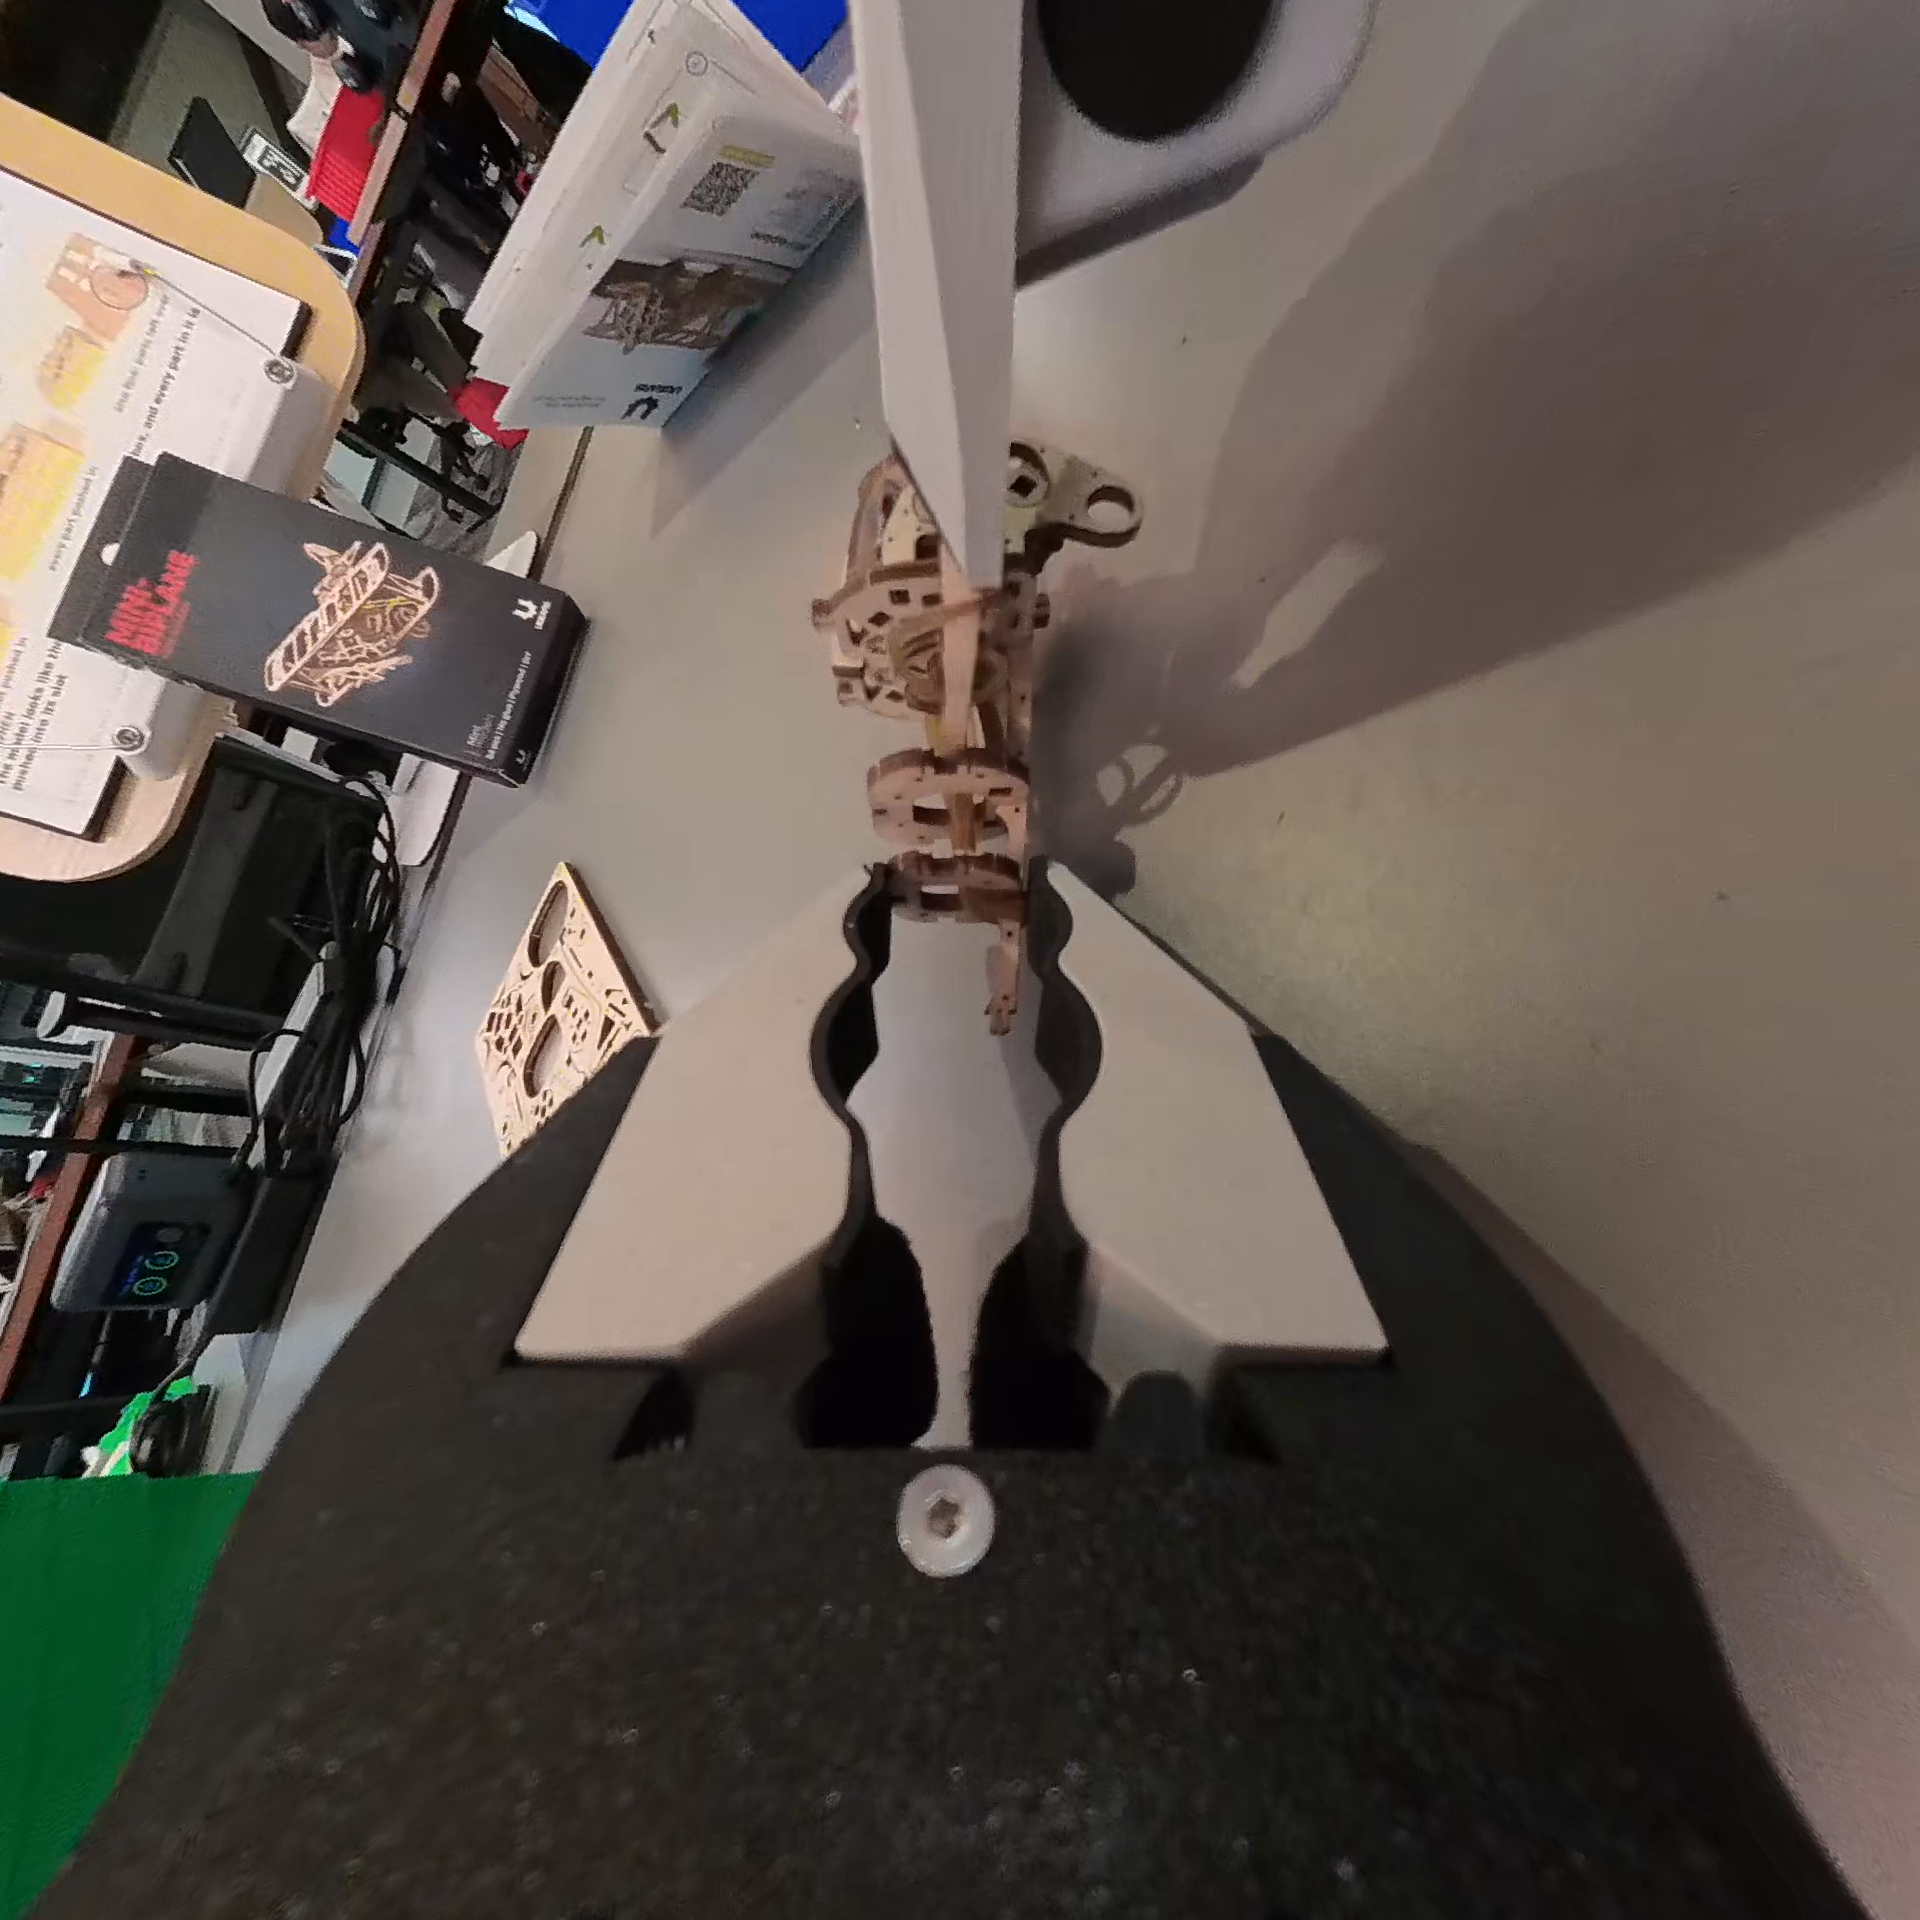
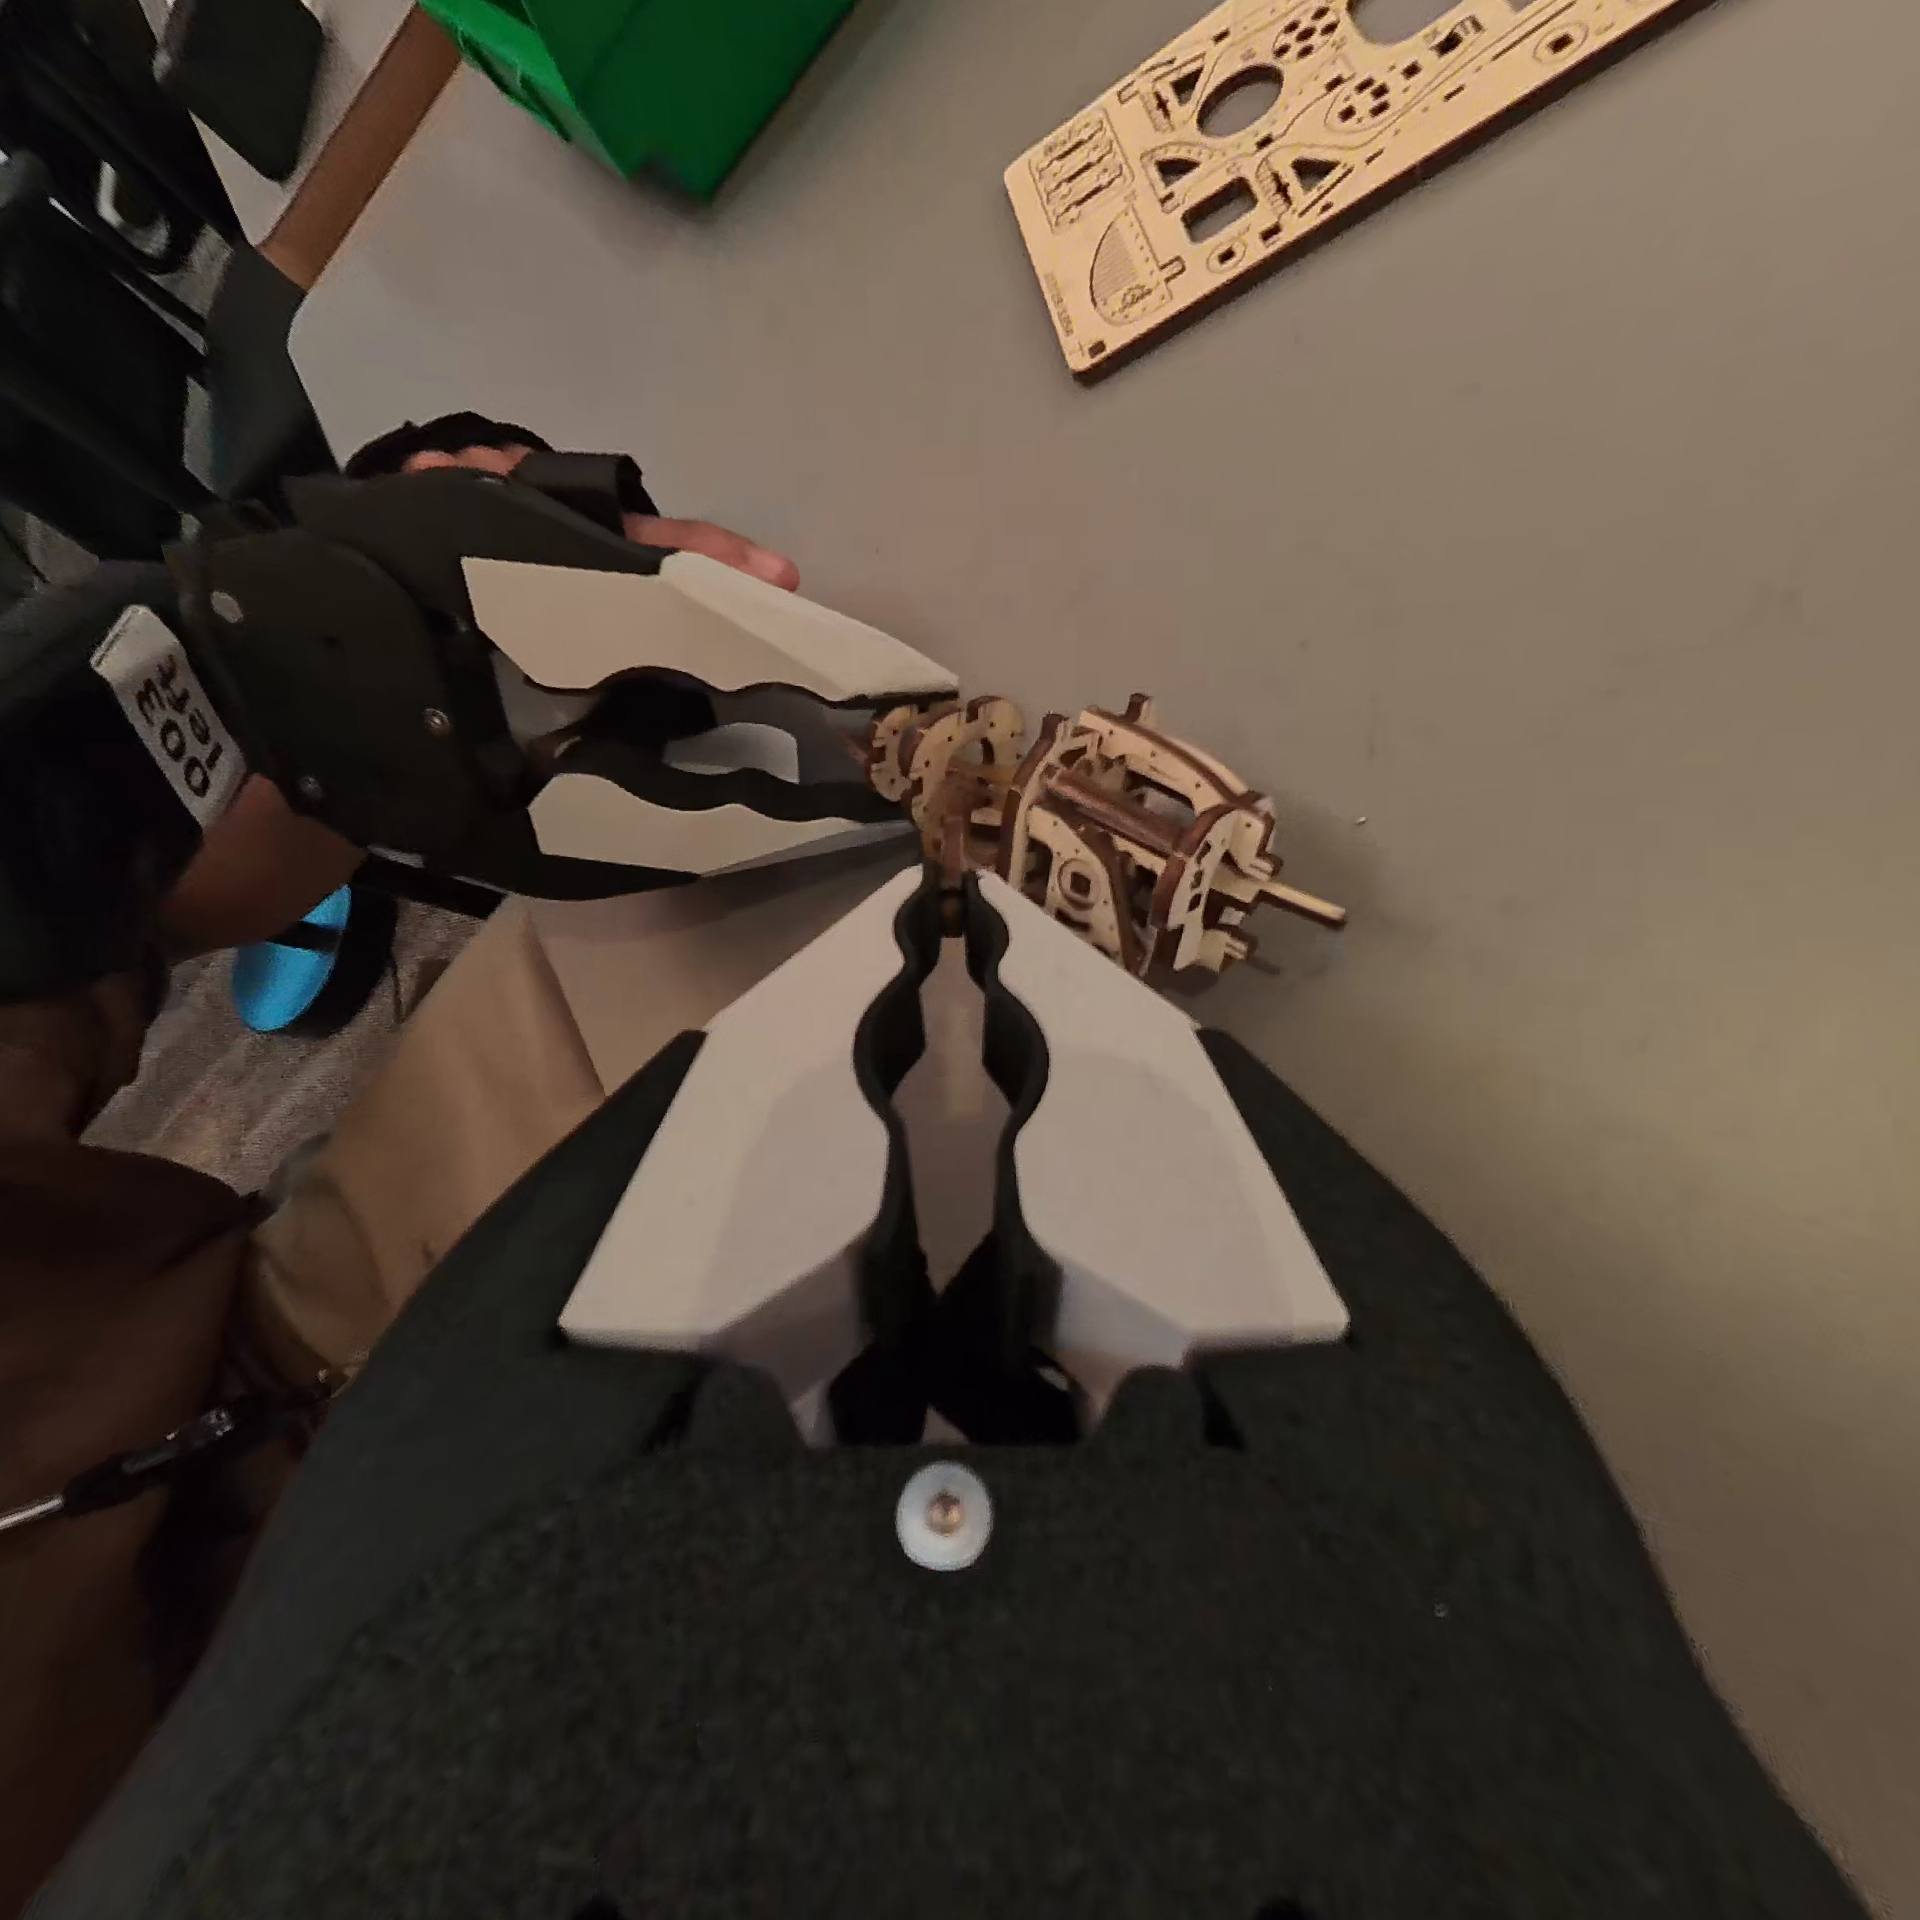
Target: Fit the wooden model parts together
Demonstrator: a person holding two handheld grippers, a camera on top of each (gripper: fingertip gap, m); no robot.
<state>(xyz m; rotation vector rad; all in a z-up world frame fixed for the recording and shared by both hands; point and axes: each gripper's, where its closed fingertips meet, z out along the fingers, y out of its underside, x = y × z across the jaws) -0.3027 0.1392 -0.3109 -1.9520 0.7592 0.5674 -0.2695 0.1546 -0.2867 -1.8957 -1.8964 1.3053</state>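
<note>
black box (image 1: 322, 623); white box (image 1: 665, 229), green bin (image 2: 644, 73), grey table (image 2: 1558, 727)

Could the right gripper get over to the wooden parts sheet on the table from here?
Probably not yet: the right gripper is shut on a small piece of the wooden model, which the left gripper holds too. The grey table toward the parts sheet looks clear.
</note>
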